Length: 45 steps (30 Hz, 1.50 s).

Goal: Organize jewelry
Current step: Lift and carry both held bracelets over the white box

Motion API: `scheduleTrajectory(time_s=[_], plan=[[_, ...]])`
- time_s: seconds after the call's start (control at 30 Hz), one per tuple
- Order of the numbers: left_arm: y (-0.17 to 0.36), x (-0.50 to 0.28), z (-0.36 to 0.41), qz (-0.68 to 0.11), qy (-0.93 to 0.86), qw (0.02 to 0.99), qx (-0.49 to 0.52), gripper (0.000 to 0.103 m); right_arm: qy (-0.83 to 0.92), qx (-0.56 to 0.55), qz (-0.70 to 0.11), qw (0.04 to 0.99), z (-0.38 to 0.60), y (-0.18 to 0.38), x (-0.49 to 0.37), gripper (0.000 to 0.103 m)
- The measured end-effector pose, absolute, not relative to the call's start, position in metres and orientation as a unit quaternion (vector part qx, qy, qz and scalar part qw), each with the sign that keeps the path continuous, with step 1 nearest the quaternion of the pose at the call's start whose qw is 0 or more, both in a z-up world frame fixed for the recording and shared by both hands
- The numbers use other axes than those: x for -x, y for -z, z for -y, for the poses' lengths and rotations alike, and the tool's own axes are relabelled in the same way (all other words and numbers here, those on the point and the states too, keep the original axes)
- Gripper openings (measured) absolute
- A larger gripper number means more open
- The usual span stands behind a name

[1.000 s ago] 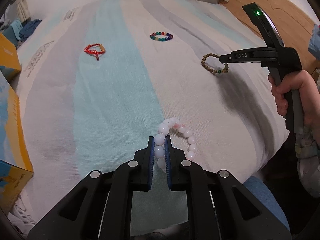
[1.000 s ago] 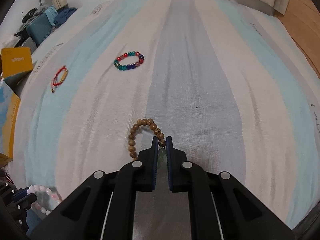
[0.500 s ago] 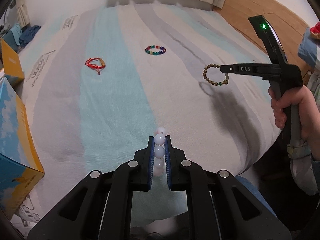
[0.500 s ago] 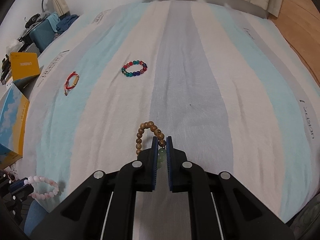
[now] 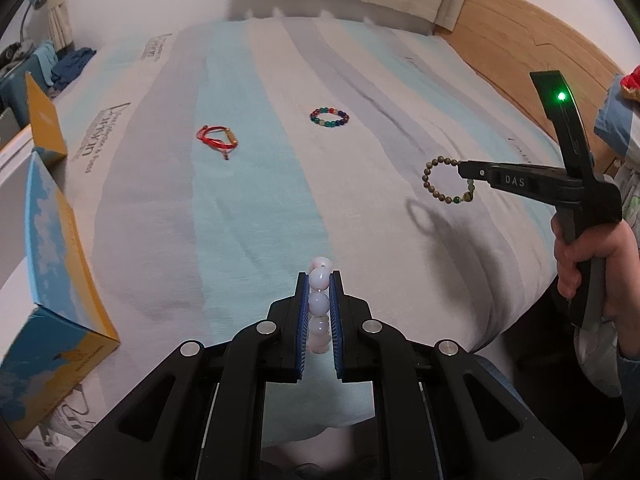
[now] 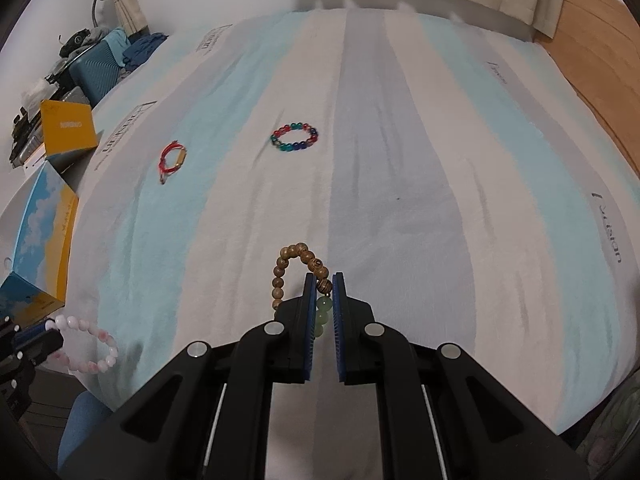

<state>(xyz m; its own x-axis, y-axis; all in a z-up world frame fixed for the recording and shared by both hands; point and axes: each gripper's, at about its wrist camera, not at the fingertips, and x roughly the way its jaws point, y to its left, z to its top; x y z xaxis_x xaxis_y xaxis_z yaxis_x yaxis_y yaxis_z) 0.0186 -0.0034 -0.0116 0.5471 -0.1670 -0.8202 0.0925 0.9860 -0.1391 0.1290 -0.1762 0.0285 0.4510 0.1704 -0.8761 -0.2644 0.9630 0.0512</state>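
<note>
A: What have the left tongs (image 5: 319, 280) got?

B: They are clamped tight on a pale pink bead bracelet (image 5: 319, 304), low in the middle of the left wrist view, lifted clear of the striped bed cover (image 5: 248, 216).

A: And the right tongs (image 6: 320, 280)?

B: Closed on a brown wooden bead bracelet (image 6: 298, 266), gripping its green beads; the loop hangs free above the bed, its shadow on the cover at the right of the left wrist view. A hand (image 5: 580, 252) grips that handle.

A: Anything left lying on the bed?

B: A red cord bracelet (image 5: 216, 139) at upper left and a multicoloured bead bracelet (image 5: 330, 117) at upper centre, well apart. A blue and yellow box (image 5: 52, 280) stands at the left edge.
</note>
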Motion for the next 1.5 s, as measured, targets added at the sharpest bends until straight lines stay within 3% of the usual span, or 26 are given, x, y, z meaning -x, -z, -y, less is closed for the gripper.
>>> scheduleTrajectory(time_s=[1.5], plan=[[-0.057,0.019,-0.128,-0.438,-0.027,0.897,0.051,0.009,-0.207,0.102,-0.457,0.859,0.008,-0.101,-0.096,0.007]])
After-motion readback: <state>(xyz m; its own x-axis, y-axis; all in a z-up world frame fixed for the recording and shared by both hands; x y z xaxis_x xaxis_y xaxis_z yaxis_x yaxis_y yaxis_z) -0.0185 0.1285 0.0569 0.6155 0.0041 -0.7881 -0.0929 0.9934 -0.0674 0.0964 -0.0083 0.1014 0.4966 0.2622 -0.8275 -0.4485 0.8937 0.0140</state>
